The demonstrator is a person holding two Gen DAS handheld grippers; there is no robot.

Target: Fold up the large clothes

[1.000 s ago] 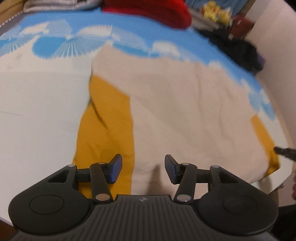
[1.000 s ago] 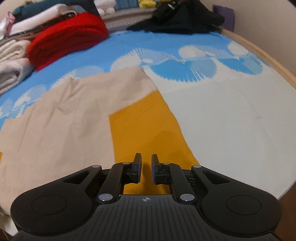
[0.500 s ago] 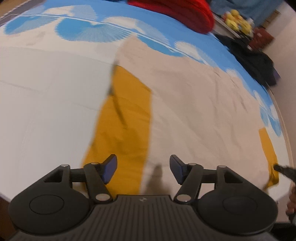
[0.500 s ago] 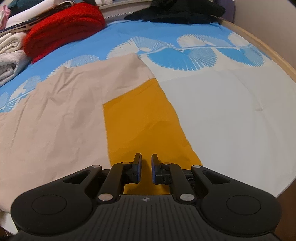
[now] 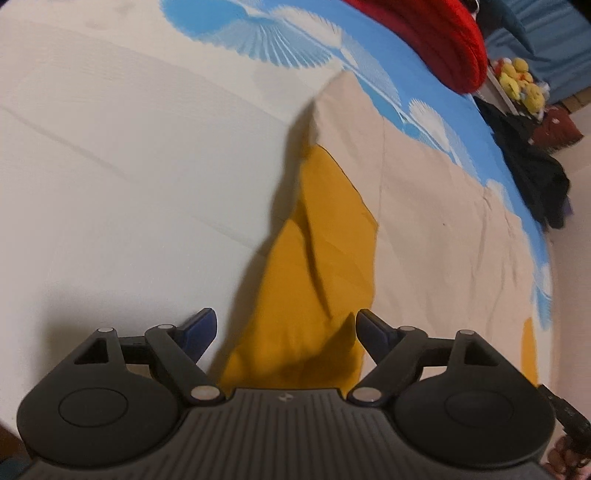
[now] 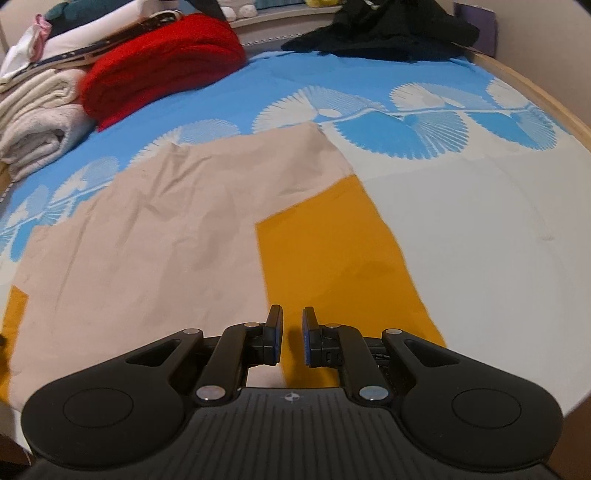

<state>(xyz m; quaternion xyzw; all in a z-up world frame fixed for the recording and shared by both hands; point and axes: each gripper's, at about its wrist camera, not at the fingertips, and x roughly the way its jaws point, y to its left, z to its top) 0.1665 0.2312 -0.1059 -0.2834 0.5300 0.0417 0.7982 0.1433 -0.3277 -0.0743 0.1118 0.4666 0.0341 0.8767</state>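
A large beige and mustard-yellow garment (image 6: 166, 236) lies spread flat on the bed. Its yellow panel (image 6: 332, 251) runs toward me in the right wrist view. My right gripper (image 6: 292, 336) hovers over the yellow panel's near end, jaws nearly closed with a narrow gap and nothing between them. In the left wrist view the garment's other yellow panel (image 5: 317, 258) is rumpled and lifted along its left edge, beside the beige body (image 5: 443, 229). My left gripper (image 5: 286, 328) is open, its fingers straddling the yellow panel's near end.
The bed cover (image 6: 461, 221) is white with blue fan shapes (image 6: 399, 136). A folded red knit (image 6: 162, 74), rolled white towels (image 6: 37, 122) and a black garment heap (image 6: 380, 33) sit at the far side. Yellow plush toys (image 5: 521, 85) stand beyond the bed.
My left gripper has swung left and moved in low over the left yellow panel, and its jaws have opened wider. My right gripper has drifted slightly and stays nearly closed.
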